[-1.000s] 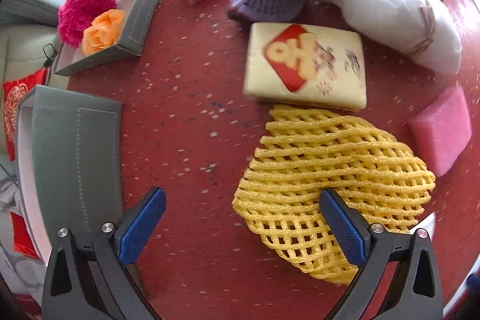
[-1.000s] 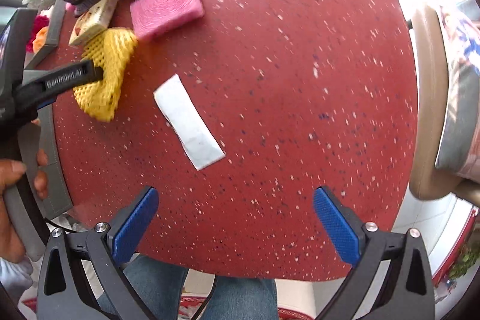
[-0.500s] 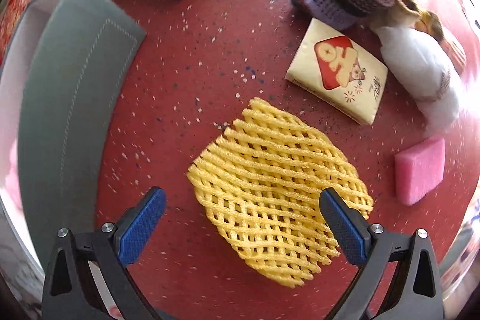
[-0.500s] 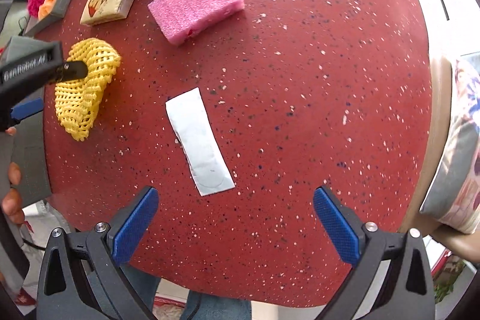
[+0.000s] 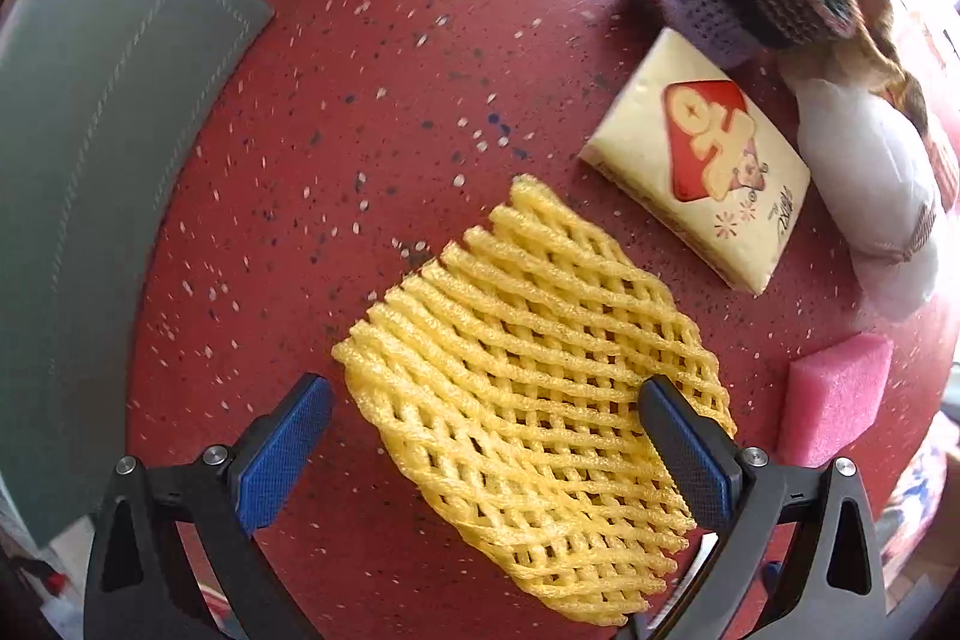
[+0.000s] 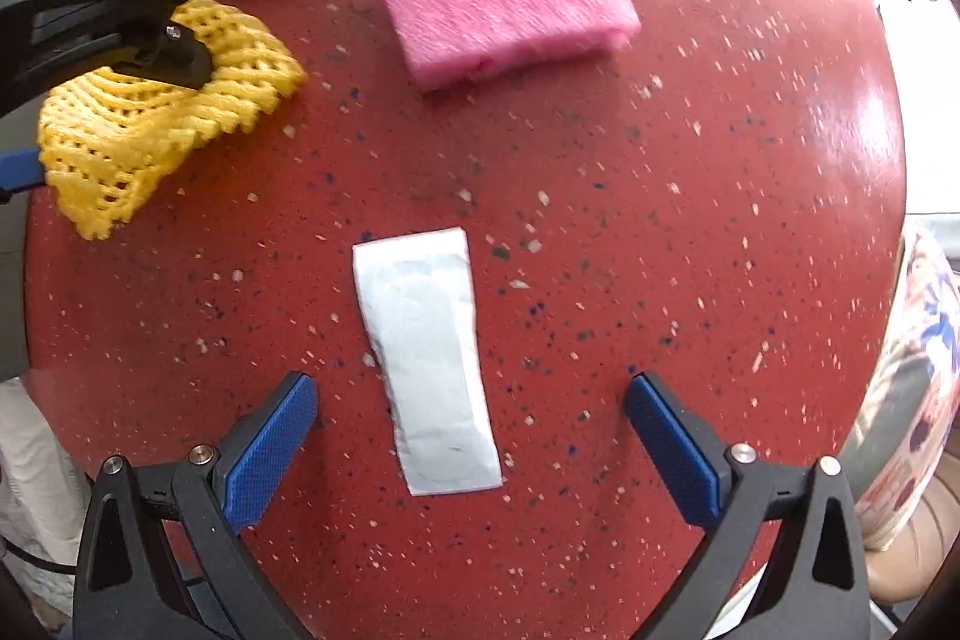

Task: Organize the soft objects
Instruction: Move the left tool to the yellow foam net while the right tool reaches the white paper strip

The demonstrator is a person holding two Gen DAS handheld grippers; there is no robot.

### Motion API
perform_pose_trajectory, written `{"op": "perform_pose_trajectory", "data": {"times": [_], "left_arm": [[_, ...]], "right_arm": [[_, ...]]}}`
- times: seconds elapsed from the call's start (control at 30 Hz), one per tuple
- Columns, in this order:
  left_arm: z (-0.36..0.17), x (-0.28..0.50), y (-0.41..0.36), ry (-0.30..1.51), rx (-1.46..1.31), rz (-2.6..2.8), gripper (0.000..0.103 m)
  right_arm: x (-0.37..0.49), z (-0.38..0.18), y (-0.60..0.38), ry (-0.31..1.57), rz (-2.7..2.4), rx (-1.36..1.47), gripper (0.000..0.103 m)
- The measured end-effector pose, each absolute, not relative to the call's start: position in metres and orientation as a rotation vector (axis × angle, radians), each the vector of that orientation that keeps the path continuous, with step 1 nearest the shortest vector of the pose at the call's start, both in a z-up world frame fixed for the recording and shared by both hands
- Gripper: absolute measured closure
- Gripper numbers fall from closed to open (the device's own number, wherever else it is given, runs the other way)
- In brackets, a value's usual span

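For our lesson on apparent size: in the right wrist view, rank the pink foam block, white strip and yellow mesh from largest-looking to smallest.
1. Pink foam block
2. Yellow mesh, partly hidden by the left gripper, so unsure
3. White strip, nearest the camera

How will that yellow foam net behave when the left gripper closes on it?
The yellow foam net looks like open-mesh foam, so it will probably squash flat between the left gripper fingers rather than resist. It already arches off the red table in the right wrist view, suggesting it's very light and may drag or flop when lifted.
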State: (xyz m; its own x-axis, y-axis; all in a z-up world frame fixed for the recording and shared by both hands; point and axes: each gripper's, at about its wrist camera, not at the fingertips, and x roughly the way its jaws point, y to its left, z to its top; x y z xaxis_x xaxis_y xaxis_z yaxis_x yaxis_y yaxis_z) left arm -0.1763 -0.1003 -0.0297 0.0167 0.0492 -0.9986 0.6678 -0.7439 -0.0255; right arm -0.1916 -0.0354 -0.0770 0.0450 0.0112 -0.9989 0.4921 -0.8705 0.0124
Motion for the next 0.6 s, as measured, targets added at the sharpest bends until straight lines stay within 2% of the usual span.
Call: {"op": "perform_pose_trajectory", "data": {"times": [0.2, 0.3, 0.4, 0.47, 0.5, 0.53, 0.6], "left_arm": [[-0.028, -0.169, -0.094, 0.72, 1.803, -1.798, 0.0], [-0.028, -0.166, -0.09, 0.75, 1.843, -1.755, 0.0], [-0.035, -0.172, -0.086, 0.783, 1.868, -1.722, 0.0], [-0.036, -0.174, -0.083, 0.757, 1.885, -1.732, 0.0], [-0.035, -0.175, -0.078, 0.739, 1.901, -1.744, 0.005], [-0.037, -0.183, -0.083, 0.734, 1.906, -1.762, 0.009], [-0.037, -0.194, -0.078, 0.716, 1.926, -1.798, 0.021]], "right_arm": [[-0.178, -0.077, -0.058, 0.524, -1.895, 1.943, 0.001], [-0.18, -0.073, -0.051, 0.511, -1.902, 1.956, 0.007], [-0.179, -0.068, -0.049, 0.484, -1.922, 1.956, 0.025], [-0.178, -0.064, -0.051, 0.477, -1.928, 1.947, 0.049], [-0.178, -0.062, -0.054, 0.477, -1.925, 1.941, 0.057], [-0.177, -0.06, -0.057, 0.483, -1.921, 1.929, 0.076], [-0.175, -0.059, -0.064, 0.498, -1.909, 1.921, 0.079]]}}
